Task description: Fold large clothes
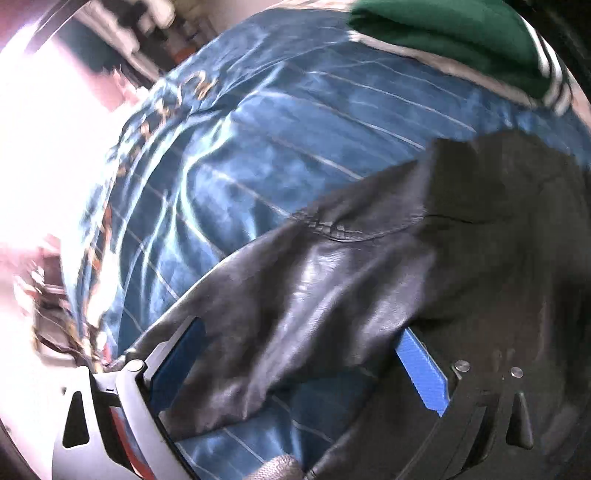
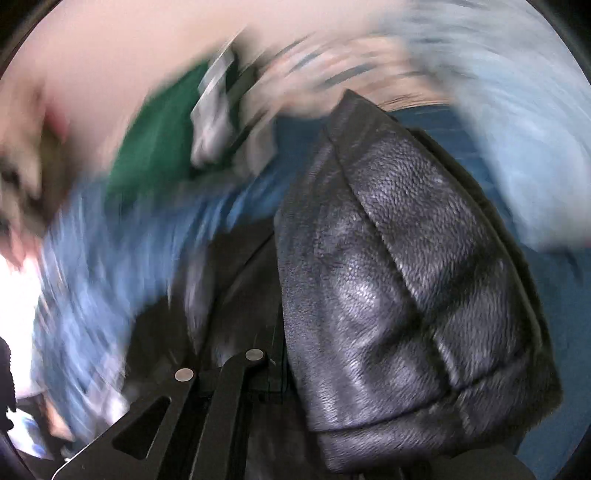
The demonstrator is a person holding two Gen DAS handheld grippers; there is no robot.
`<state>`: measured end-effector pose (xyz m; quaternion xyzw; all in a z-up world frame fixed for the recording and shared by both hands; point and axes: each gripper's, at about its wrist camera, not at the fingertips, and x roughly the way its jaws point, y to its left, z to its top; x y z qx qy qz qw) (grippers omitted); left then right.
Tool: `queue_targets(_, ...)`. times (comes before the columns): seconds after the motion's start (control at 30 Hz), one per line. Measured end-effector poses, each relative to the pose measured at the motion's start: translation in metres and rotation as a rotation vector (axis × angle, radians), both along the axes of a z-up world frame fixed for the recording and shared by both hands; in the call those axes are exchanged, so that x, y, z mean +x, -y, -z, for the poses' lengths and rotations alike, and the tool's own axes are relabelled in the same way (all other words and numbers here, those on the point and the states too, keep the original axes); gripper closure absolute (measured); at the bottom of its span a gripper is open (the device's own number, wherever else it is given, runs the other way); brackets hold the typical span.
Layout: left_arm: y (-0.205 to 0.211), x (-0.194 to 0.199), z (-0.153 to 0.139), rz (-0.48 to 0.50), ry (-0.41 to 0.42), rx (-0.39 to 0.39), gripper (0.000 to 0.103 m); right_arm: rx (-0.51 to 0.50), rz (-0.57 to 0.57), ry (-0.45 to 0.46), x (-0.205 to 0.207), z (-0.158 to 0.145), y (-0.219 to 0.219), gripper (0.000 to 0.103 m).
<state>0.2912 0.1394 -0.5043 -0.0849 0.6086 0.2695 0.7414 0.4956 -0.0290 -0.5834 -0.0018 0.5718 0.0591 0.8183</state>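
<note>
A black leather jacket (image 1: 332, 280) is lying across a blue striped bedspread (image 1: 258, 140), its grained, glossy surface catching highlights; in the left wrist view it is spreading from the near left corner out to the right, with a stitched seam running across its middle and the darker bulk of it sitting at the right; the left gripper (image 1: 295, 369) is reaching into it, one blue finger pad showing at the near left and the other at the near right, the jaws standing spread with a fold of the leather draping between them; whether the pads are actually pressing on that fold I cannot tell, since the leather is covering their tips. A green garment with white stripes (image 1: 443, 33) is resting at the far right edge of the bedspread, well apart from the jacket; the far left of this view is washing out in bright light. In the right wrist view the background is smearing with blur; a bunched fold of the jacket (image 2: 406, 295) is filling the near right, rising as a thick rounded hump with seams crossing it; the right gripper (image 2: 280, 369) is showing only its black frame at the near left, its fingertips lying hidden behind the leather, so the state of its jaws I cannot tell; the green garment (image 2: 155, 147) is appearing blurred at the far left, and the blue bedspread (image 2: 92, 277) is streaking beneath it.
</note>
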Motion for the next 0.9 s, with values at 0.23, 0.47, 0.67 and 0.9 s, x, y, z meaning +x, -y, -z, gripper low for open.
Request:
queue_targets(0.23,-0.023,-0.045,-0.031,-0.063,0.05,-0.21,0.0,0.166,-0.062,-0.181,-0.027,0.035,-0.037,0.042)
queue_targets(0.47,-0.075,-0.129,-0.01,-0.394,0.062,-0.44,0.001,0.325,0.078,-0.256,-0.095,-0.021,0.025,0.035)
queue_targets(0.67,-0.116,-0.189,0.06,-0.826,0.186,-0.673,0.007,0.29,0.172,-0.371,-0.132,-0.005,0.089,0.035)
queue_targets(0.9,-0.122,-0.175,0.051,-0.824,0.105,-0.496,0.075,0.242,0.25,-0.488,-0.162,0.039,0.084,0.035)
